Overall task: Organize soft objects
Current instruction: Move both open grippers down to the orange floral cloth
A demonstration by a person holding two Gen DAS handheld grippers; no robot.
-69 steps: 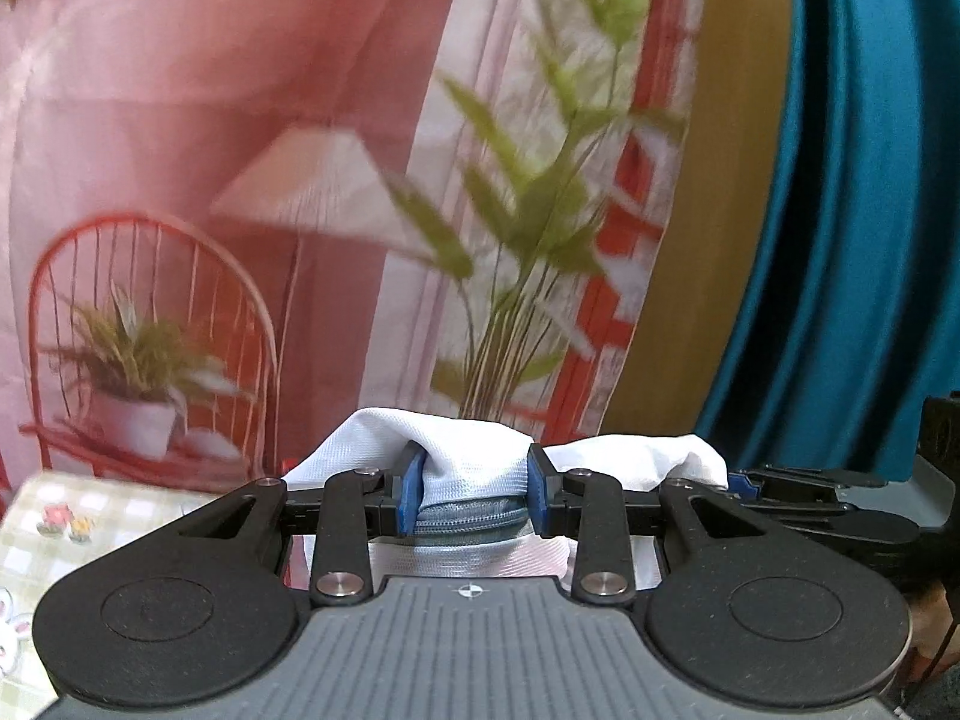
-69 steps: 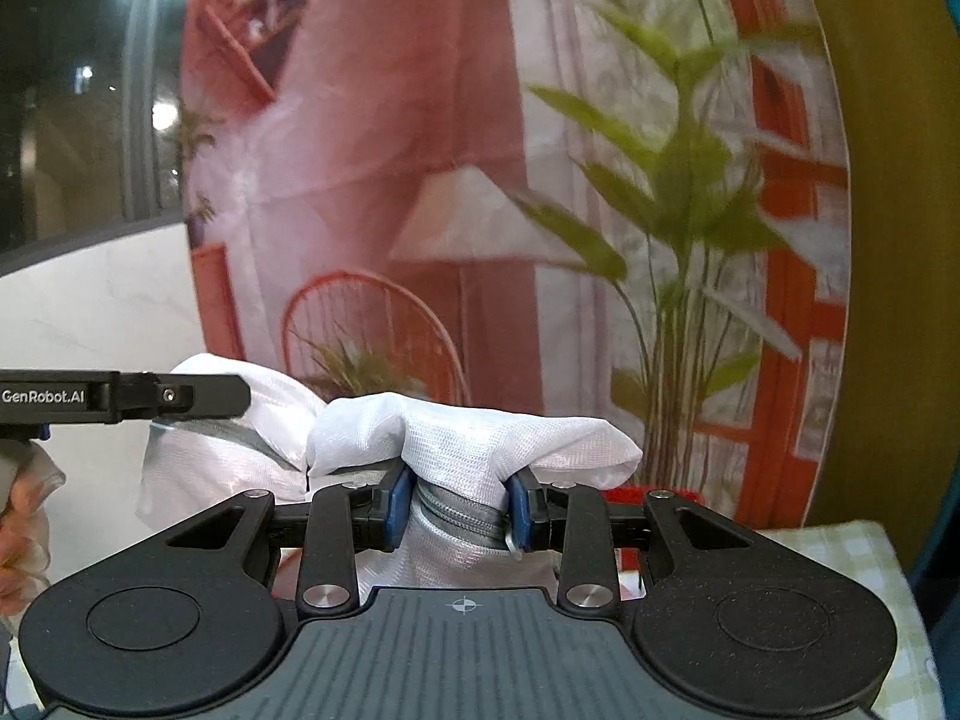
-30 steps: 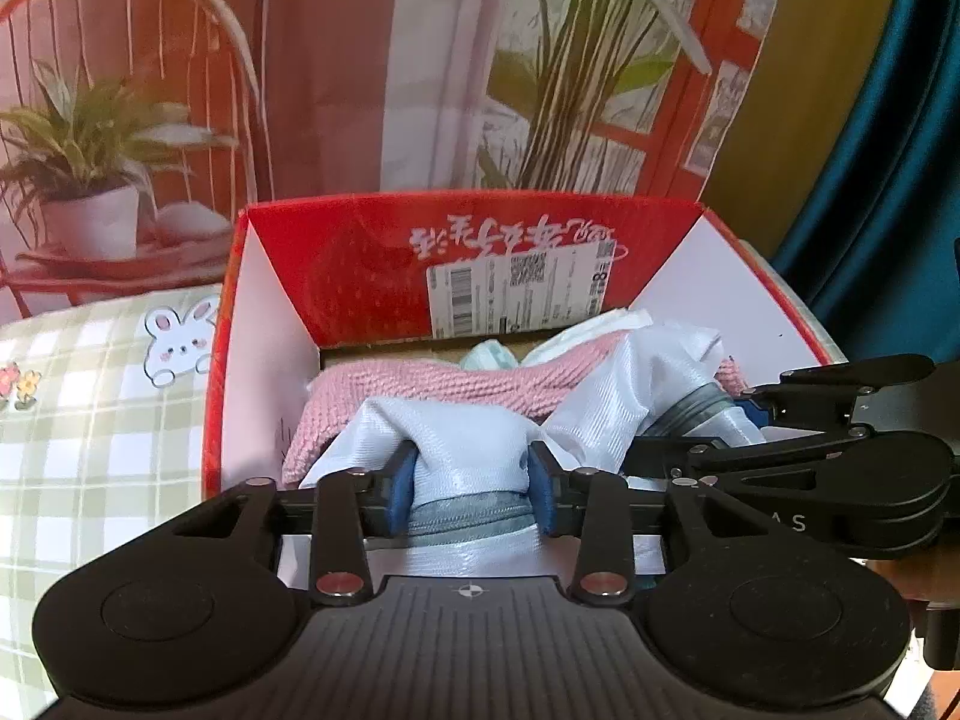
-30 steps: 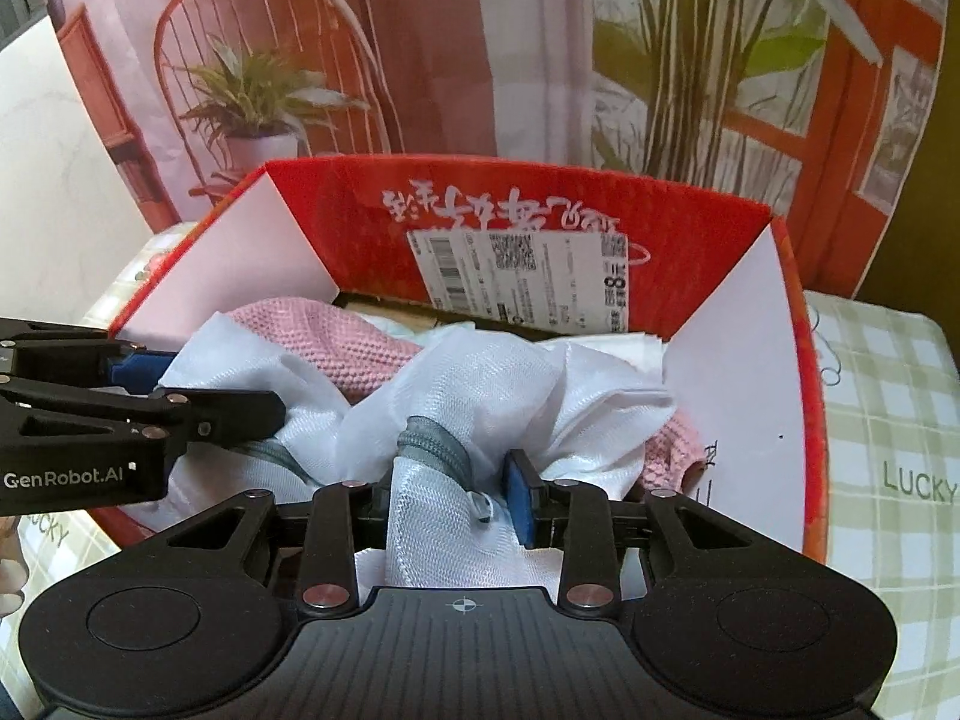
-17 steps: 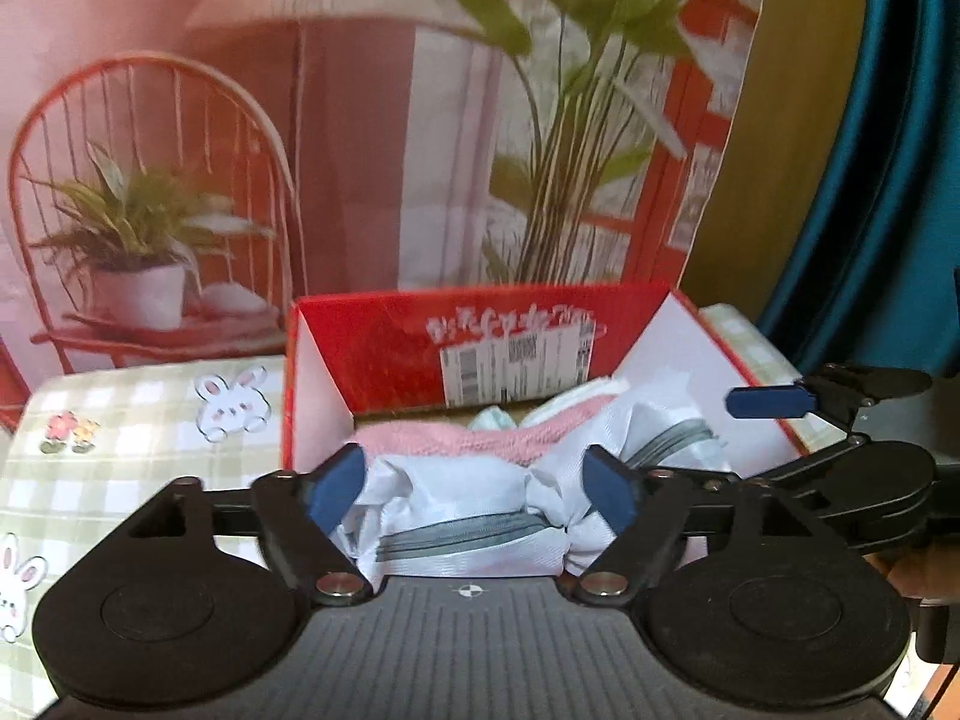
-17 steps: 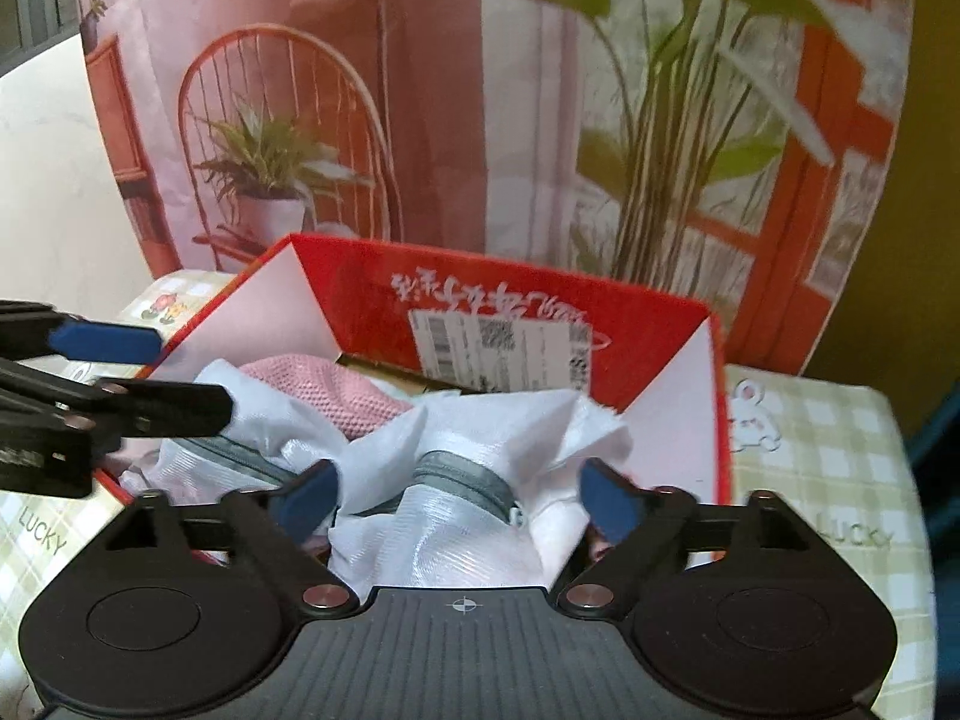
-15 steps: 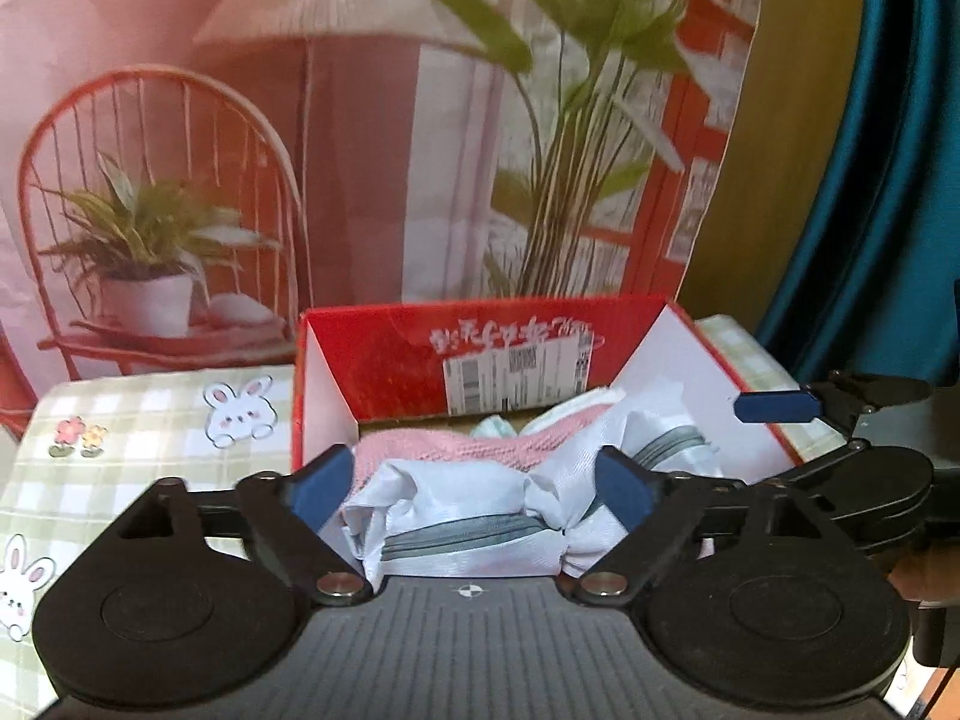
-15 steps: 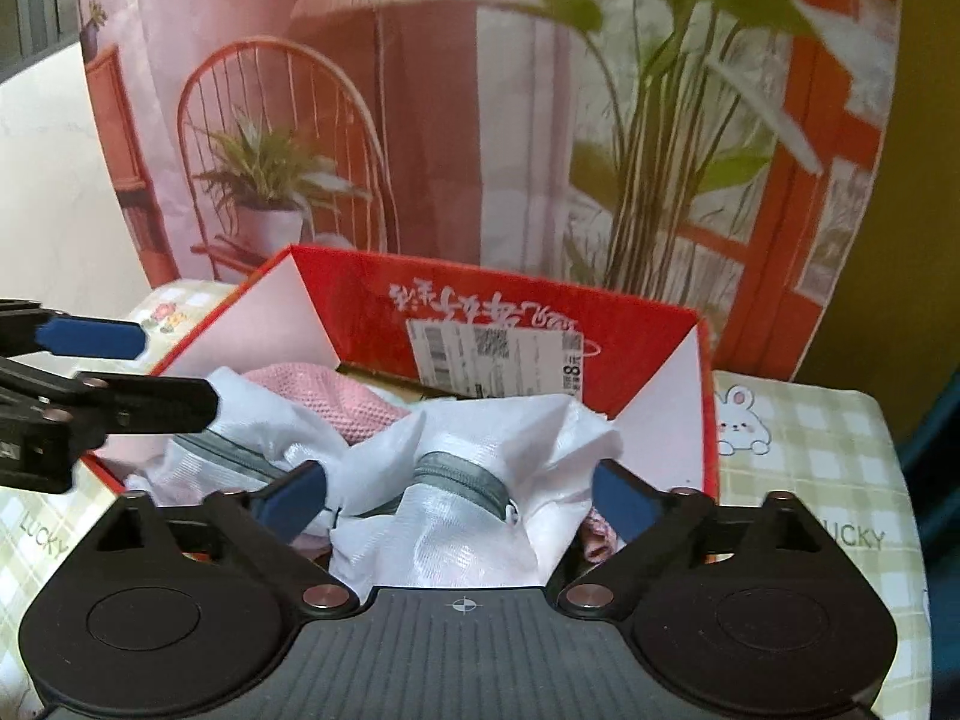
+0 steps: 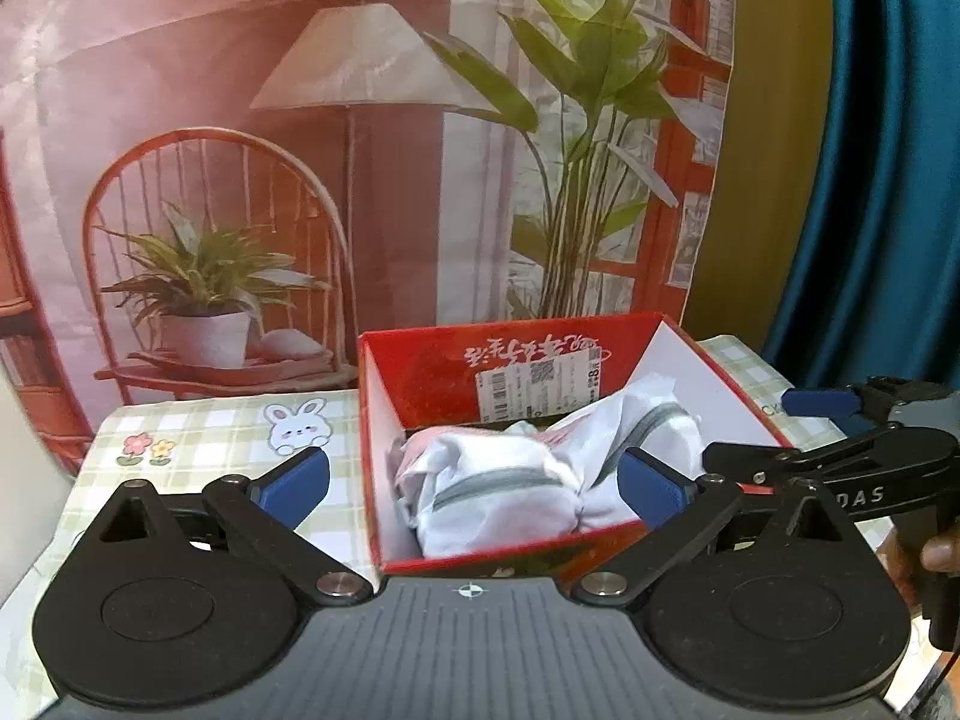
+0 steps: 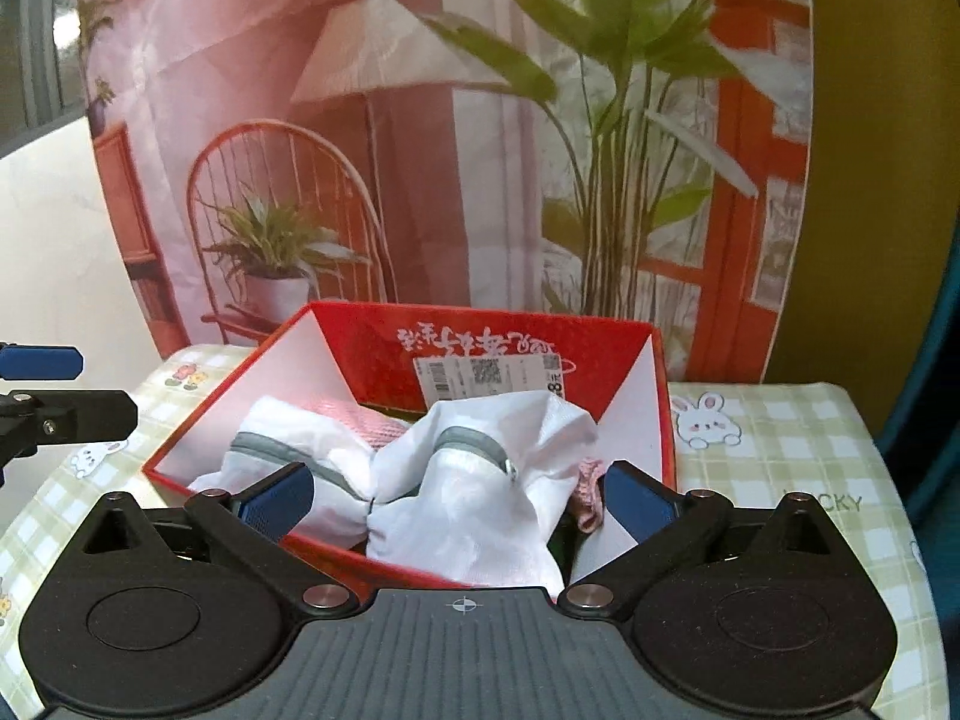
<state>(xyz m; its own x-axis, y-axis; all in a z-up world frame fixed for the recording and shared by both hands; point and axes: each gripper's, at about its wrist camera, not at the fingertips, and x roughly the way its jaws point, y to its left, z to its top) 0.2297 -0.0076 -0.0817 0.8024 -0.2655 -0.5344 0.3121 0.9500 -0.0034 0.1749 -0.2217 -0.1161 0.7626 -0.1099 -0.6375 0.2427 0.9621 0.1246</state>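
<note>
A white mesh laundry bag (image 9: 498,492) with a grey zipper lies crumpled in a red cardboard box (image 9: 420,372); it also shows in the right wrist view (image 10: 480,480), inside the same box (image 10: 360,354). A pink knitted cloth (image 10: 360,420) lies under it. My left gripper (image 9: 474,483) is open and empty, held back from the box's near edge. My right gripper (image 10: 456,498) is open and empty, just short of the box's near wall. Each gripper shows at the edge of the other's view.
The box stands on a table with a green checked cloth (image 10: 780,450) printed with rabbits. A printed backdrop (image 9: 360,150) of a chair, lamp and plants hangs right behind. A teal curtain (image 9: 888,180) hangs at the right.
Both grippers carried the white bag down into the red box, opened and let go of it. They have since drawn back and up, away from the box.
</note>
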